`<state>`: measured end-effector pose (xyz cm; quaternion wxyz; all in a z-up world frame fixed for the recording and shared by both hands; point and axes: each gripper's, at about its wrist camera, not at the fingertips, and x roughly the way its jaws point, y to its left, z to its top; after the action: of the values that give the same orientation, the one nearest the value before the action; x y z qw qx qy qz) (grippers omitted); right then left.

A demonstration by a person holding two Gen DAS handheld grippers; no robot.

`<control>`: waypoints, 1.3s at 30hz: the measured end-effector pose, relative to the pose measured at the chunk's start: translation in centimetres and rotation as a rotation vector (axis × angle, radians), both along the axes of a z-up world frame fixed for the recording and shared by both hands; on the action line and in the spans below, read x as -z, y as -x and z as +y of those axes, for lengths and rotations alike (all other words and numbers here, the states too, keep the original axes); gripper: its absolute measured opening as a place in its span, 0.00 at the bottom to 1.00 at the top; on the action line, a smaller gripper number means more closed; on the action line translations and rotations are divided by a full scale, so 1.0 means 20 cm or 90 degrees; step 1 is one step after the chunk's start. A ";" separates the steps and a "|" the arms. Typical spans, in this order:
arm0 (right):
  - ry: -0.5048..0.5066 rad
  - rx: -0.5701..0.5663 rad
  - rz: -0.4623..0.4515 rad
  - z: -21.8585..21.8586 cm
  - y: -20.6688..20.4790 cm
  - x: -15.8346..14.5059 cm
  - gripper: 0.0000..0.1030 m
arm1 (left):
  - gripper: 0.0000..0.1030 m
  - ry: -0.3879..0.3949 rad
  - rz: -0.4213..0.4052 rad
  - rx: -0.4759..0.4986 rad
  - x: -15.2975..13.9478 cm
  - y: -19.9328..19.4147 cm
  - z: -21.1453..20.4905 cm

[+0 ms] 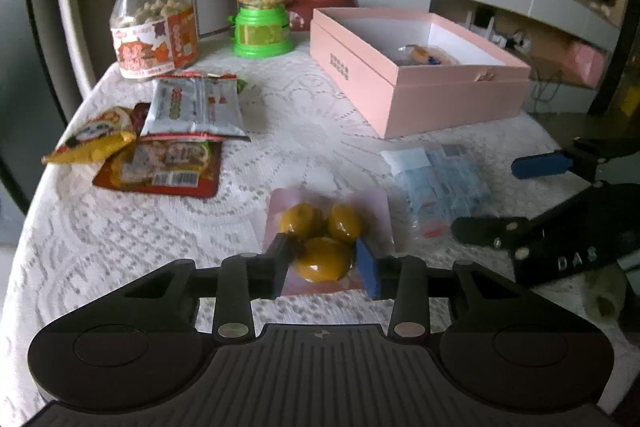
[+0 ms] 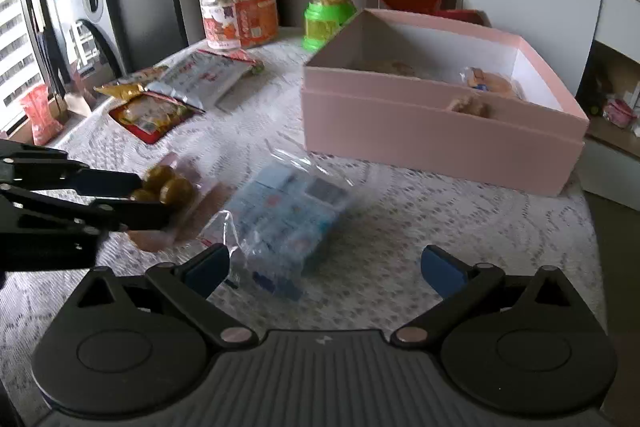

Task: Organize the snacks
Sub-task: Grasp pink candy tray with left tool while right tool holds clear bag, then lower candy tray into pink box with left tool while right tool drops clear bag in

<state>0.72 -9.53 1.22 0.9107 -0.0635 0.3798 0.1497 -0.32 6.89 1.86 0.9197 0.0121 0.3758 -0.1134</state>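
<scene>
A clear pink packet of yellow balls [image 1: 344, 219] [image 2: 176, 189] lies on the lace tablecloth. My left gripper [image 1: 322, 251] [image 2: 152, 199] straddles its near end, both pads lying against the nearest ball. A clear bag of blue-and-white sachets [image 1: 436, 175] [image 2: 288, 215] lies just right of it. My right gripper [image 2: 326, 267] [image 1: 486, 197] hangs over that bag's near end, jaws wide open and holding nothing. The open pink box [image 1: 440, 83] [image 2: 400, 115] stands at the back right with a few wrapped snacks inside.
A snack jar [image 1: 154, 27] and a green candy dispenser [image 1: 262, 7] stand at the back. Several flat pouches [image 1: 196, 103] lie at the left, one red [image 1: 160, 163], one yellow [image 1: 92, 143]. The table edge curves away on the left and near side.
</scene>
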 end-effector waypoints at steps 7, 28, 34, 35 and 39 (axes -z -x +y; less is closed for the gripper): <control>0.022 0.060 -0.029 -0.12 0.01 -0.07 0.99 | 0.38 0.016 -0.013 -0.019 0.01 0.04 0.00; 0.010 -0.010 0.006 -0.03 0.07 -0.05 0.58 | 0.38 -0.010 0.011 -0.006 0.00 0.02 -0.03; 0.016 0.031 -0.003 -0.14 0.16 -0.05 0.58 | 0.38 0.002 0.024 0.026 -0.01 0.07 -0.02; 0.013 0.036 -0.003 -0.16 0.17 -0.05 0.58 | 0.38 0.004 0.019 0.032 -0.01 0.09 -0.02; 0.006 0.054 -0.009 -0.20 0.22 -0.05 0.59 | 0.32 -0.005 -0.020 0.042 0.00 0.16 -0.06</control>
<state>-3.59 -13.58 2.16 0.9186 -0.0526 0.3763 0.1083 -3.44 5.61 1.82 0.9210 0.0299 0.3614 -0.1420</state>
